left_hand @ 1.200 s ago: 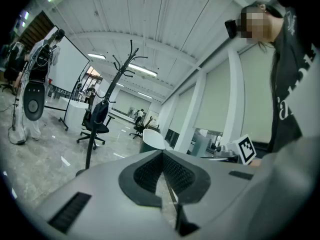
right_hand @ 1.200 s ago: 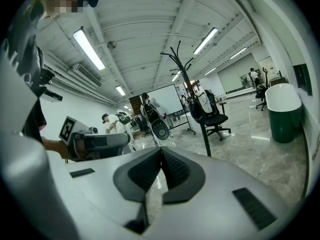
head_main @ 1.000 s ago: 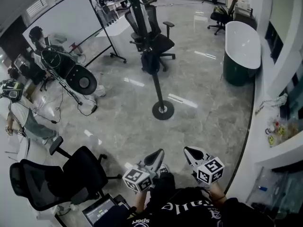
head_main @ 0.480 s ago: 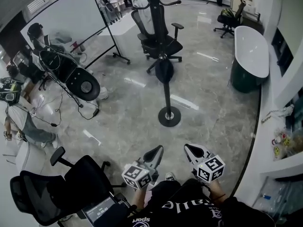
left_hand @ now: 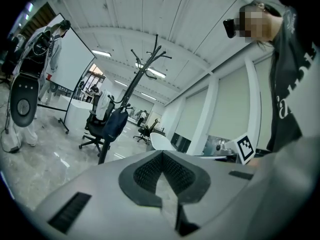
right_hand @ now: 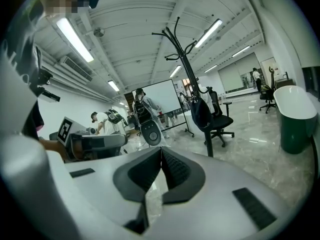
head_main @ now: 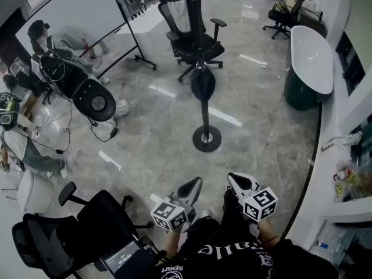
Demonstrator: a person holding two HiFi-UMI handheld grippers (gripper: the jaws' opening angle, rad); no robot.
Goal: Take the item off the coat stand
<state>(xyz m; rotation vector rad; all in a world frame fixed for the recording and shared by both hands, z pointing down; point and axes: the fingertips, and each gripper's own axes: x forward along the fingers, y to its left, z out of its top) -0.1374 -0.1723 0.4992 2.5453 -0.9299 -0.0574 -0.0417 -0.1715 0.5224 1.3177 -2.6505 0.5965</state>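
A black coat stand [head_main: 205, 112] rises from a round base on the marble floor a few steps ahead of me. A dark bag [head_main: 203, 83] hangs on its pole; the same bag [left_hand: 115, 125] shows in the left gripper view and the bag [right_hand: 201, 112] again in the right gripper view. My left gripper [head_main: 193, 186] and right gripper [head_main: 236, 181] are held low near my body, well short of the stand. Both have their jaws closed together with nothing between them.
A black office chair [head_main: 195, 39] stands just behind the coat stand. Another chair [head_main: 81, 225] is close at my left. A whiteboard [head_main: 75, 16] and people with equipment are at the left. A white tub-shaped counter [head_main: 311, 54] stands at the right.
The coat stand and chair have shifted right and nearer in the head view as I moved. Both grippers stay shut and in the same place near my body.
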